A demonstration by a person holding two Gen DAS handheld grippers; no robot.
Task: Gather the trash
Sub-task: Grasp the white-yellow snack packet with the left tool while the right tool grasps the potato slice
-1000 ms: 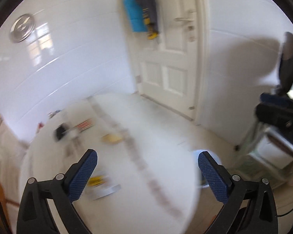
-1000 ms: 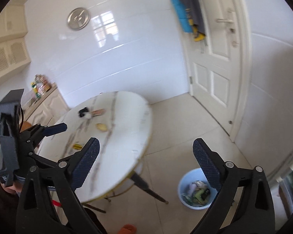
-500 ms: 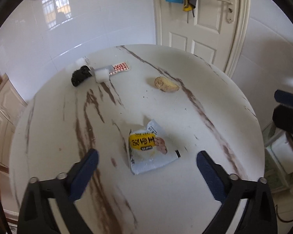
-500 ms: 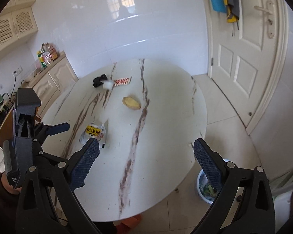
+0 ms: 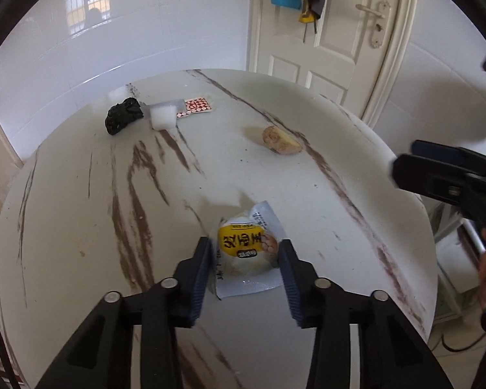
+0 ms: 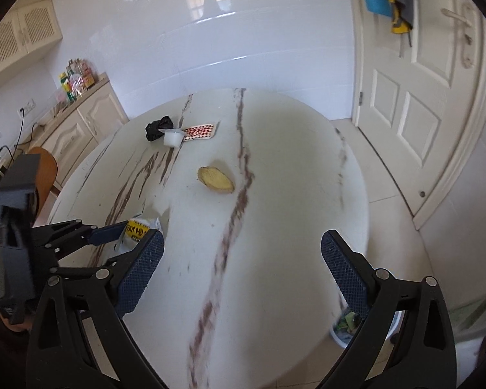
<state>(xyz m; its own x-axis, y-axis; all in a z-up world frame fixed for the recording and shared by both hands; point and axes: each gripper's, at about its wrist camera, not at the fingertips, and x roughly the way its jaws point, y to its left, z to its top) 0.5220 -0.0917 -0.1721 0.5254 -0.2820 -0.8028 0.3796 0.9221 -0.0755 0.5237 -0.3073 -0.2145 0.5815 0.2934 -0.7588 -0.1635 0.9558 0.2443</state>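
A yellow and white snack wrapper [image 5: 247, 253] lies on the round white marble table [image 5: 307, 227]. My left gripper [image 5: 245, 261] has its fingers close on both sides of the wrapper, touching or nearly touching it. The wrapper also shows in the right wrist view [image 6: 138, 228], partly hidden by my right finger. Farther on the table lie a piece of ginger [image 5: 280, 140], a black crumpled bag [image 5: 122, 119], a white plastic cup [image 5: 162, 117] and a red patterned card [image 5: 196, 107]. My right gripper [image 6: 241, 259] is open and empty above the table's near edge.
A pale blue bin with trash [image 6: 346, 327] stands on the floor at the table's right, mostly hidden by my right finger. A white door [image 6: 421, 97] is at the right. A cream cabinet [image 6: 77, 123] and a wooden chair [image 6: 47, 175] stand at the left.
My left gripper has come down over the table and narrowed around the snack wrapper. My right gripper has moved in closer over the table, still open.
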